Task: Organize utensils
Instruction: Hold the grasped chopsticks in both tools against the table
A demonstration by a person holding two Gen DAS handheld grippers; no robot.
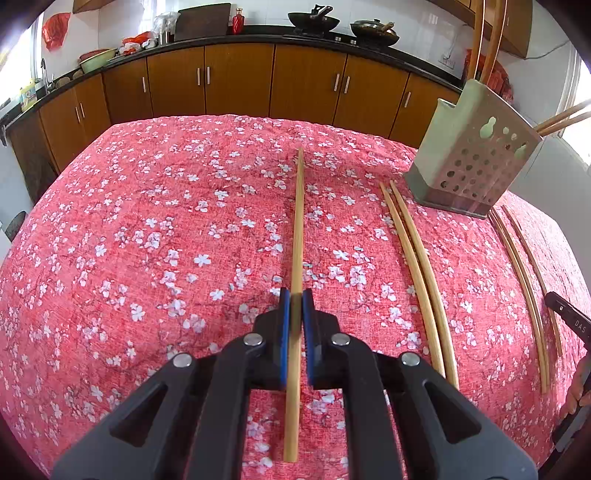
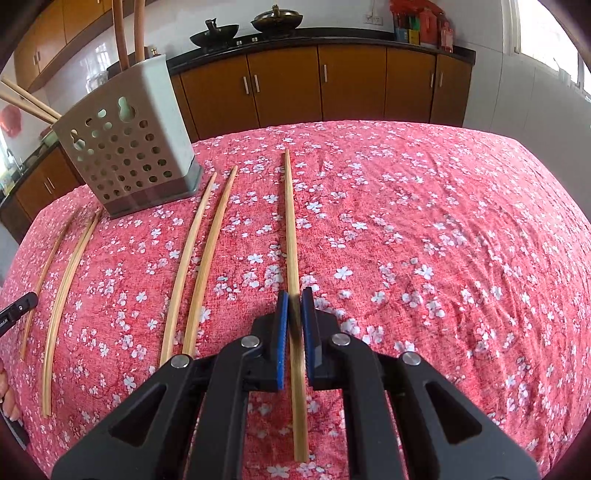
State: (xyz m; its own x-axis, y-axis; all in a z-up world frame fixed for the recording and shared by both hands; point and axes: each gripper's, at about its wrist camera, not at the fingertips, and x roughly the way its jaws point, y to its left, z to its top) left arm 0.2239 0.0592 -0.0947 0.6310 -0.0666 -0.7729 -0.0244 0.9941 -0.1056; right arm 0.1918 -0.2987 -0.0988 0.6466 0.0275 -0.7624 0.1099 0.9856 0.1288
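Left gripper (image 1: 295,306): blue pads closed on a single bamboo chopstick (image 1: 297,236), held partway along its length, the shaft running forward over the red floral tablecloth (image 1: 147,229) and back under the gripper body. Whether the far tip touches the cloth, cannot tell.

Right gripper (image 2: 294,306): same arrangement, pads pinching a second chopstick (image 2: 291,221) that points straight ahead.

Holder: a pale green utensil caddy (image 1: 476,155) with round perforations and gourd-shaped cutouts stands on the cloth near the far edge of the table, to the right in the left wrist view and to the left in the right wrist view (image 2: 129,147). It appears tilted, though the fisheye may account for that. Contents: two long wooden handles (image 1: 487,40) rise out of the top at the back, and two more wooden sticks (image 1: 561,120) lean out sideways over the rim. Through the holes the interior cannot be made out.

Loose on the cloth between the two grippers: one pair of chopsticks (image 1: 417,266) lying side by side just in front of the holder, and another pair (image 1: 524,280) beyond it, near the right gripper's black body.

Background: brown cabinets (image 1: 236,81), dark counter, two woks (image 1: 314,20).
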